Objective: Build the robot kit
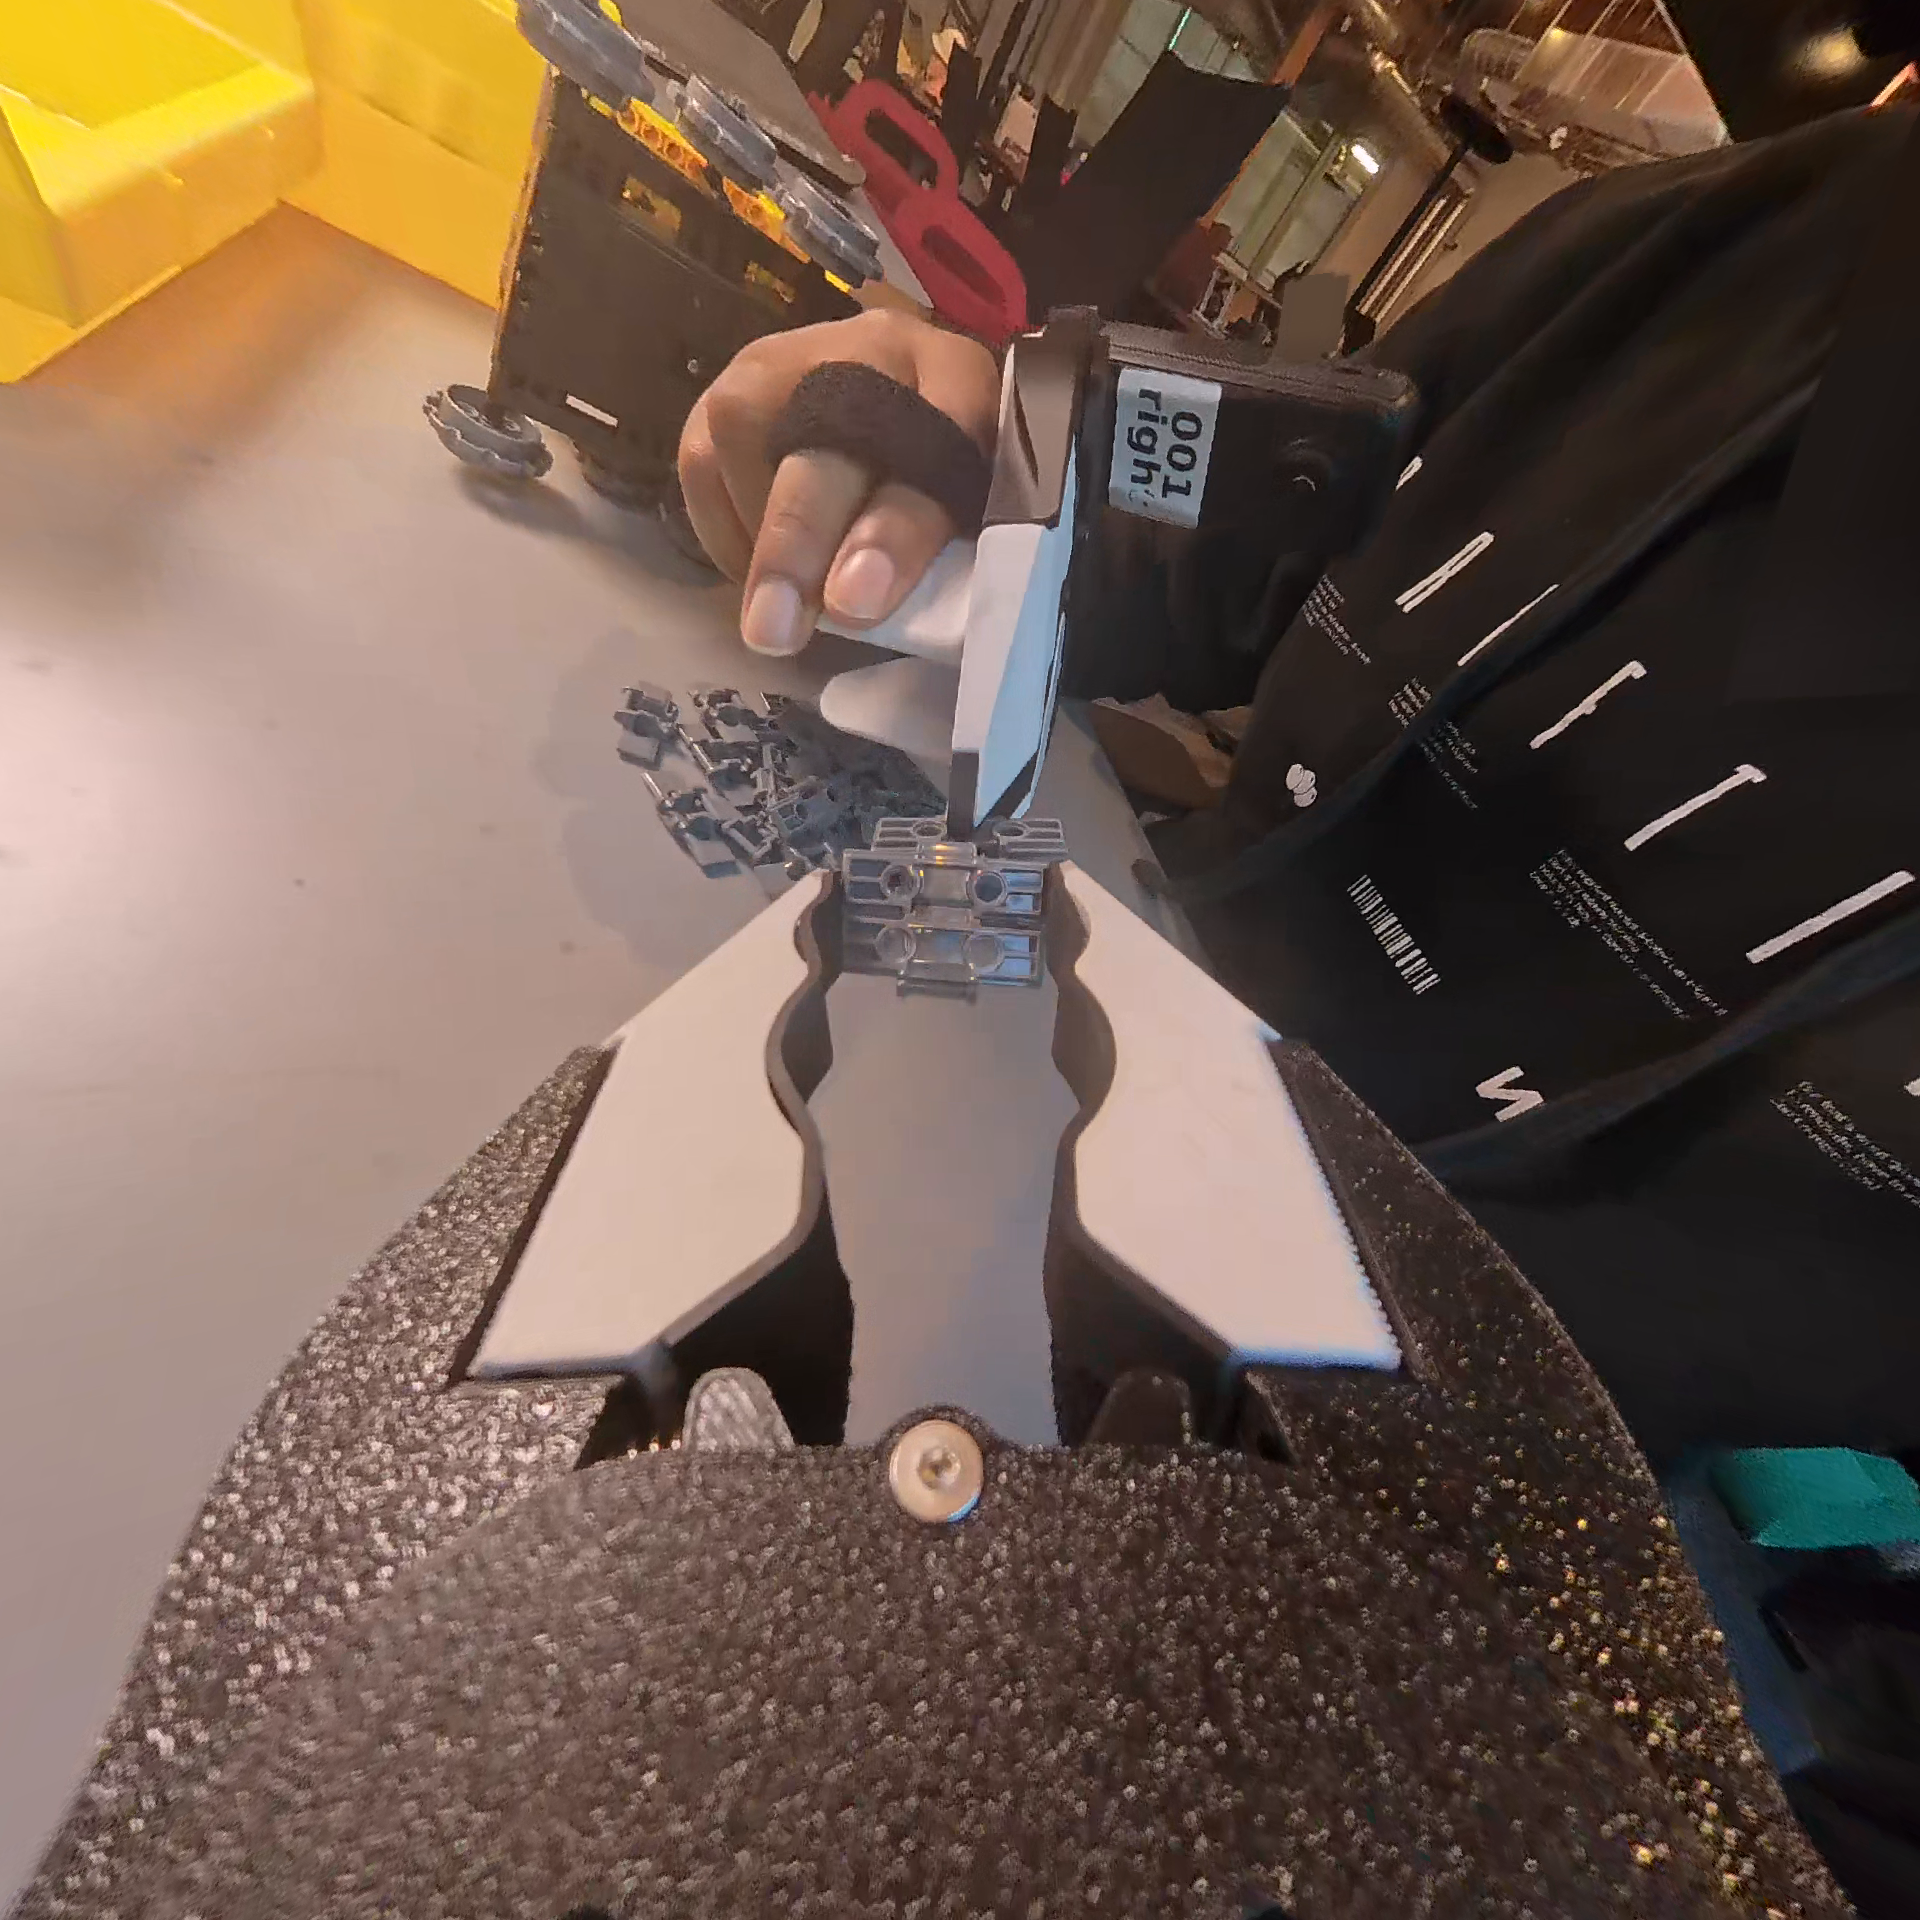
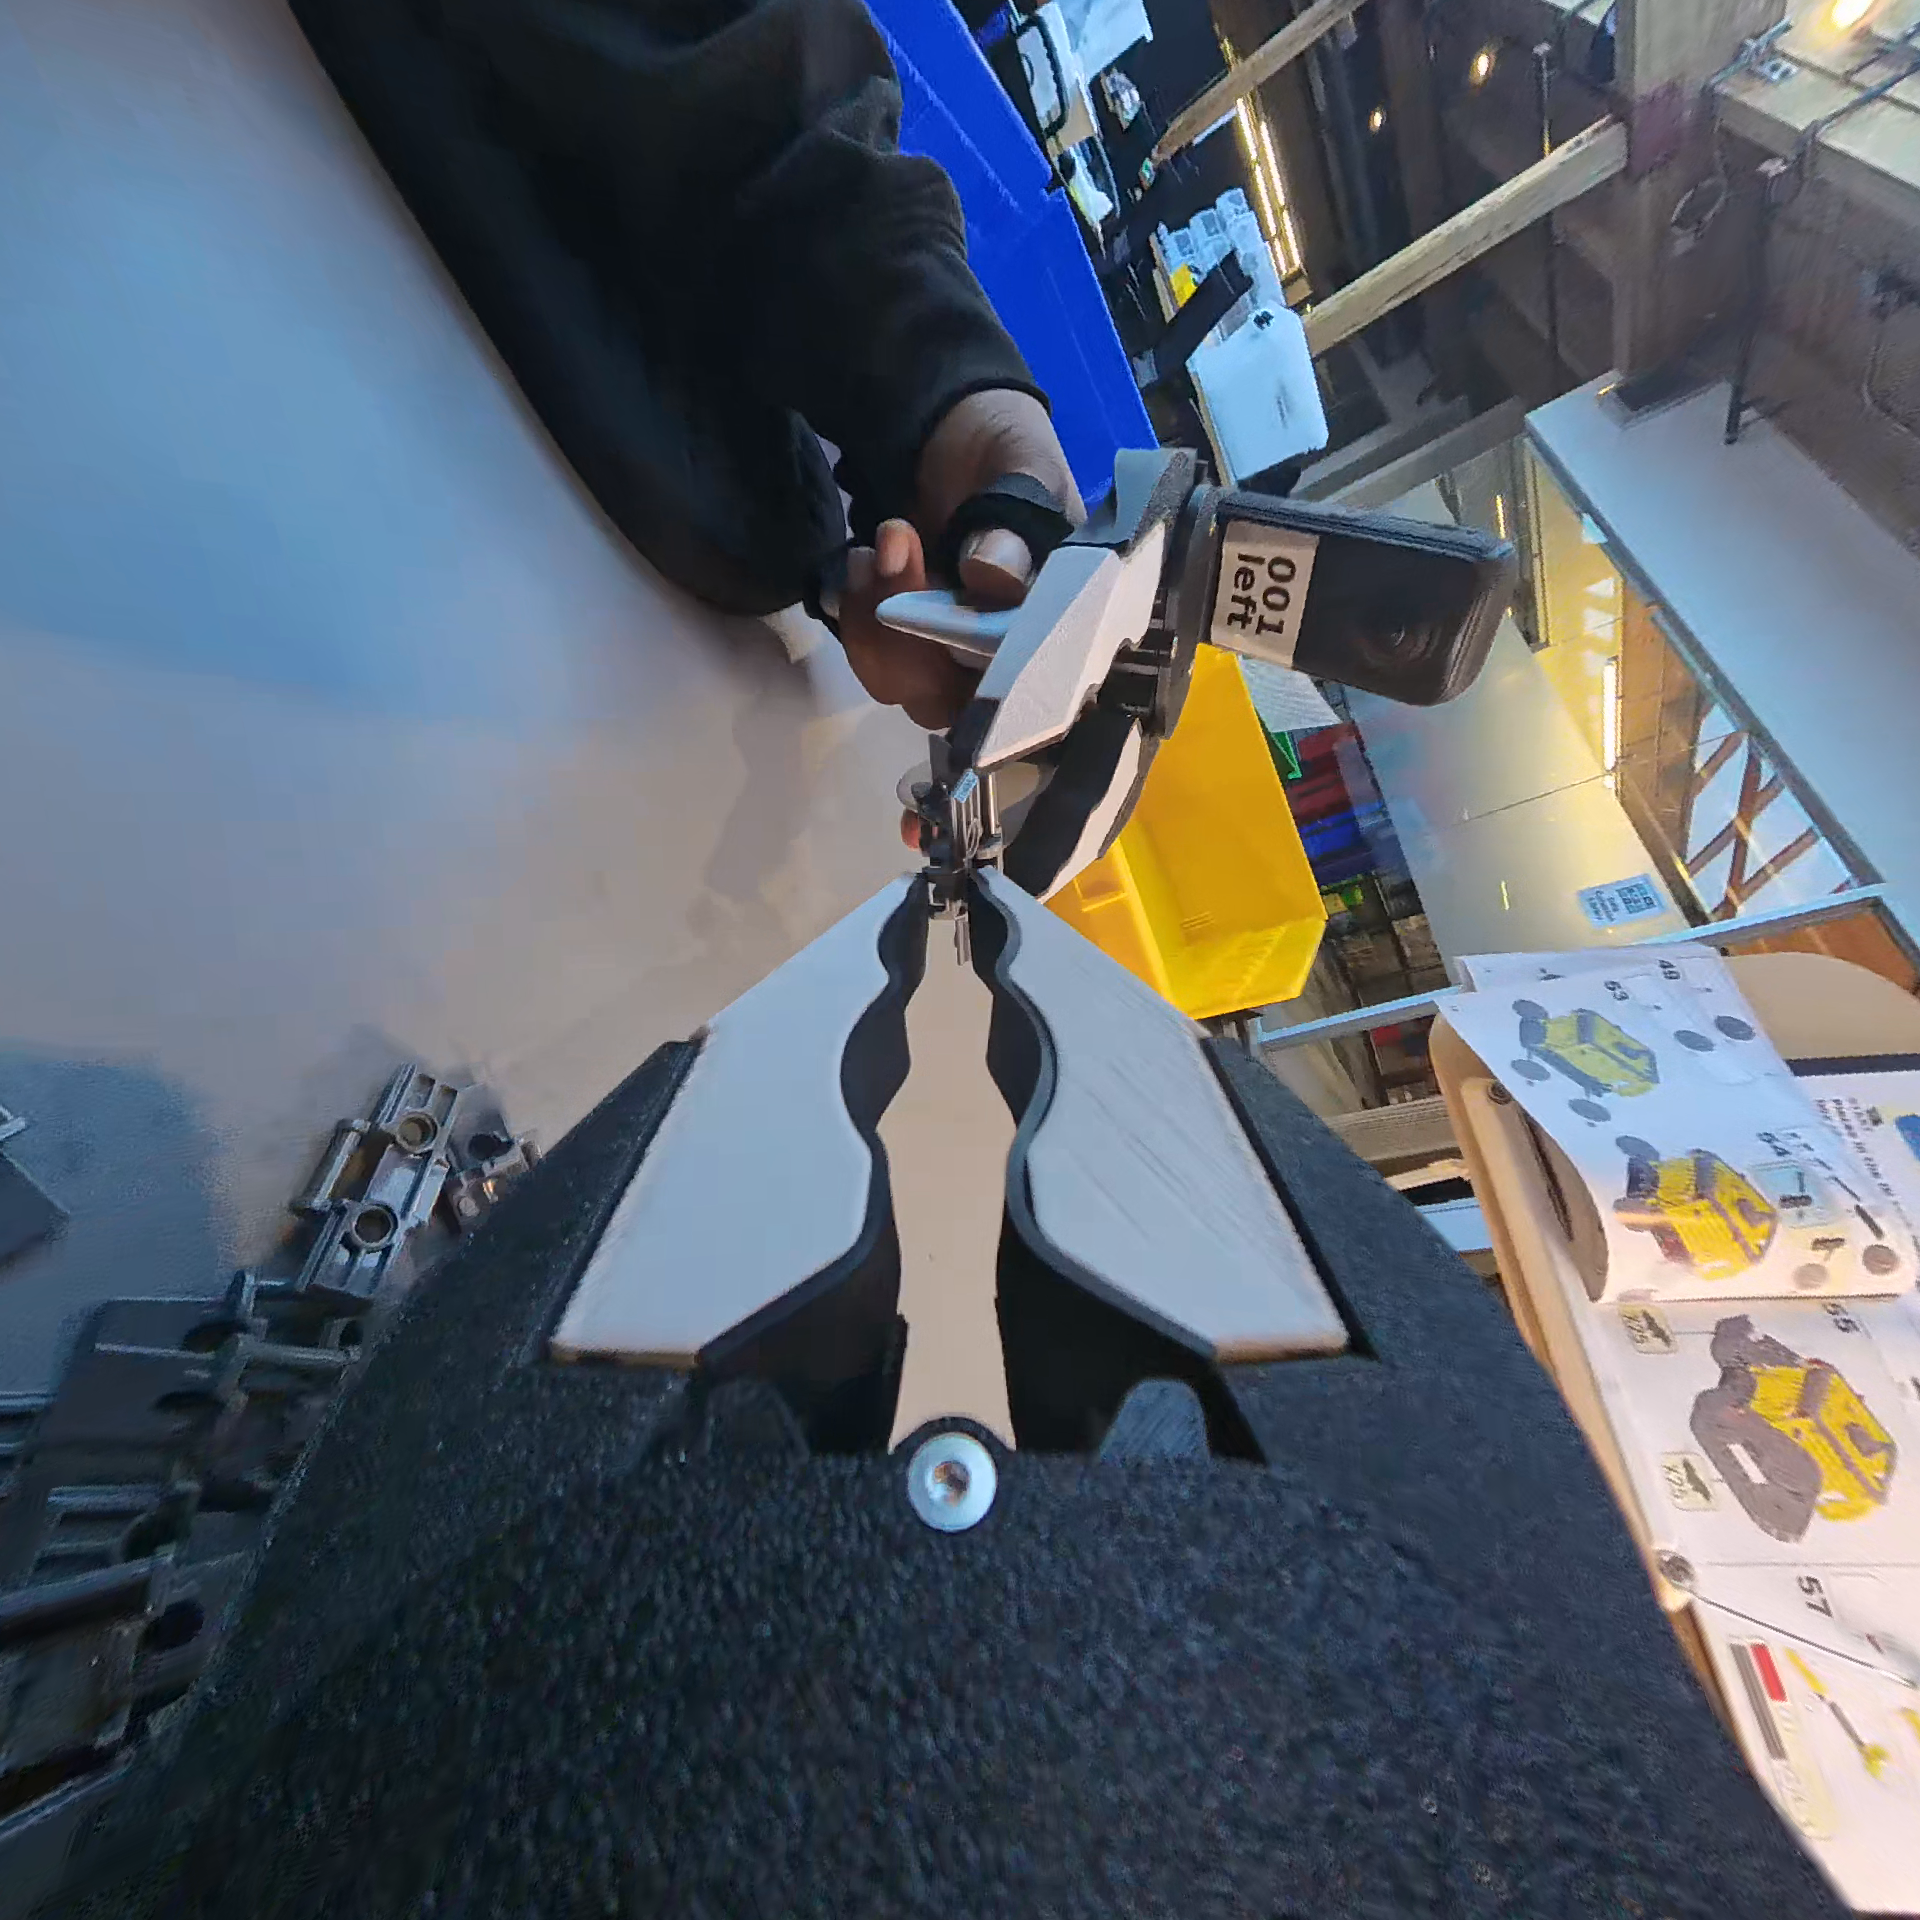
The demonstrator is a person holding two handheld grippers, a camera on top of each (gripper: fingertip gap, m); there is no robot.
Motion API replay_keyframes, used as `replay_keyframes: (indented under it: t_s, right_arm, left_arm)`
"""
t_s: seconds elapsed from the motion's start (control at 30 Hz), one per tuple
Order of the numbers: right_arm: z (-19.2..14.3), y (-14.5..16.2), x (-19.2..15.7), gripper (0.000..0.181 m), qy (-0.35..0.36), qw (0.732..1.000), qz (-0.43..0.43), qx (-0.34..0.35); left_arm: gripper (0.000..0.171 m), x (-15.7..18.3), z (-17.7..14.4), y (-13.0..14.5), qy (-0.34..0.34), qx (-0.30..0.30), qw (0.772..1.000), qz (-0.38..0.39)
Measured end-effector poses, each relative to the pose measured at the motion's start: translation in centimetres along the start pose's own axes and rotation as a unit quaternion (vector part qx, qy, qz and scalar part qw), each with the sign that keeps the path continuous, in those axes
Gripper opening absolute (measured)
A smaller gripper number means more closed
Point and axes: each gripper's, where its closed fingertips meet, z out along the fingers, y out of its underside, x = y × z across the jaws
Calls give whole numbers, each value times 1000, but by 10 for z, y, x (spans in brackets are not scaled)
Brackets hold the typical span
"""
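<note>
The left gripper [image 1: 940,914] is clamping a short chain of dark grey plastic track links [image 1: 940,920] between its fingertips, with its pale grey fingers [image 1: 665,1122] drawn in narrow around the piece above the grey tabletop [image 1: 260,831]. The right gripper [image 2: 948,896] is meeting the far end of that chain from the other side, its tips nearly together and pinching what appears to be one link, though that contact is small and partly hidden in the right wrist view. In the left wrist view the right gripper's tip is touching the top edge of the chain. Just beyond lies a loose heap of matching dark grey links [image 1: 748,774]. Farther back are standing a black brick-built vehicle chassis with grey wheels [image 1: 644,281] and yellow plastic bins [image 1: 156,187]. An open illustrated instruction booklet [image 2: 1704,1226] is lying beside the right gripper.
</note>
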Motion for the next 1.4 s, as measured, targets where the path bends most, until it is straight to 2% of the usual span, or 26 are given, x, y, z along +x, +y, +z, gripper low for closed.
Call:
replay_keyframes:
  t_s: [0.37, 0.77, 1.1, 1.3, 1.4]
  right_arm:
    - [-2, 1, -5, 6, 0, 1000, 4, 7]
    - [1, 15, -4, 7, 5, 1000, 15, -25]
    - [-2, 7, 0, 7, 11, 1000, 9, -8]
    - [-7, 3, 9, 7, 32, 999, 18, 5]
    - [-6, 3, 7, 7, 35, 999, 13, 5]
  left_arm:
    - [36, 2, 8, 11, 15, -32, 999, -29]
    - [36, -13, 5, 10, -55, -42, 997, -17]
    - [36, 1, 14, 10, -12, -41, 999, -15]
    - [36, 3, 1, -4, -5, 4, 1000, -19]
    - [36, 6, 5, -4, 4, 3, 1000, -19]
